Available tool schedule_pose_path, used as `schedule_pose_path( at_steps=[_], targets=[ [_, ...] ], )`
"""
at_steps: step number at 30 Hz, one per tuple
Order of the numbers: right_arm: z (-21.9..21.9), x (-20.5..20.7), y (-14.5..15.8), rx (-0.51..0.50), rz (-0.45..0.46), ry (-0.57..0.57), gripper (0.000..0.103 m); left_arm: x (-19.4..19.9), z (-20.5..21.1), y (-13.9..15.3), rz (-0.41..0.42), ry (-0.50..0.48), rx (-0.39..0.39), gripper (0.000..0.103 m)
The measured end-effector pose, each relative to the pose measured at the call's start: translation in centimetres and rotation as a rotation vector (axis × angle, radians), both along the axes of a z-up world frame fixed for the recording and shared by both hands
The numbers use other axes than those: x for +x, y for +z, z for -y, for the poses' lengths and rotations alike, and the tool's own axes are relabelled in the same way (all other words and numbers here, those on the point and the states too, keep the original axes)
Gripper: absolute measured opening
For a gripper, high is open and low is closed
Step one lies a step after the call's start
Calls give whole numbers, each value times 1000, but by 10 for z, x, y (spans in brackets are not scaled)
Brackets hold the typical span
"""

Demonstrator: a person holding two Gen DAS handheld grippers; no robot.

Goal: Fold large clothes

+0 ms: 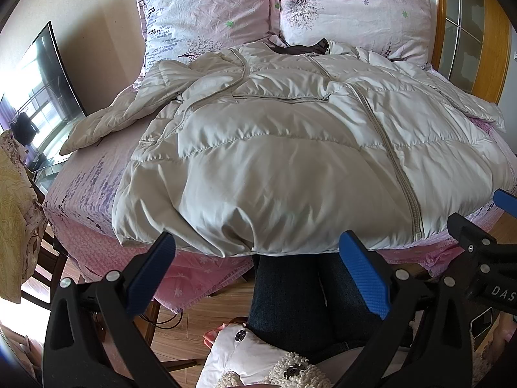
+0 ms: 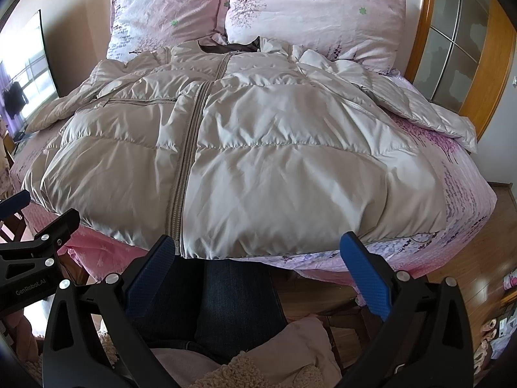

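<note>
Bed (image 2: 465,194) with pink floral sheet stands on wood-plank floor (image 2: 497,226); two pink pillows (image 1: 206,16) lean at its head. Wood-framed glazed door (image 2: 458,42) at right, dark screen (image 1: 45,74) reflecting a bright window at left

pale puffer jacket (image 2: 232,148) spread flat, zipped, sleeves out.

Puffy beige jacket (image 2: 232,148) spread flat, zipped, across pink bed (image 2: 465,194). Right gripper (image 2: 258,258) wide open, seemingly above hem.
</note>
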State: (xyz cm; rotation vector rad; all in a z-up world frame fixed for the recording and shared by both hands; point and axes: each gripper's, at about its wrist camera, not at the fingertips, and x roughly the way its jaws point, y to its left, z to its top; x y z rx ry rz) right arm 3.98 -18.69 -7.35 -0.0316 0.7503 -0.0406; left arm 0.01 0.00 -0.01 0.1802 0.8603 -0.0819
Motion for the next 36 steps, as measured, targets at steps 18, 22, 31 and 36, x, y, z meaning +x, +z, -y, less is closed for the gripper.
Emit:
schedule_pose_path(
  at_steps=[18, 22, 31, 36],
  targets=[
    [4, -3, 4, 5, 8, 2, 102, 0, 0, 0, 1, 0, 0, 101],
    [4, -3, 6, 6, 10, 2, 102, 0, 0, 0, 1, 0, 0, 101],
    [5, -3, 7, 7, 13, 1, 102, 0, 0, 0, 0, 0, -1, 101],
    [5, -4, 6, 6, 14, 3, 102, 0, 0, 0, 0, 0, 0, 101]
  ],
)
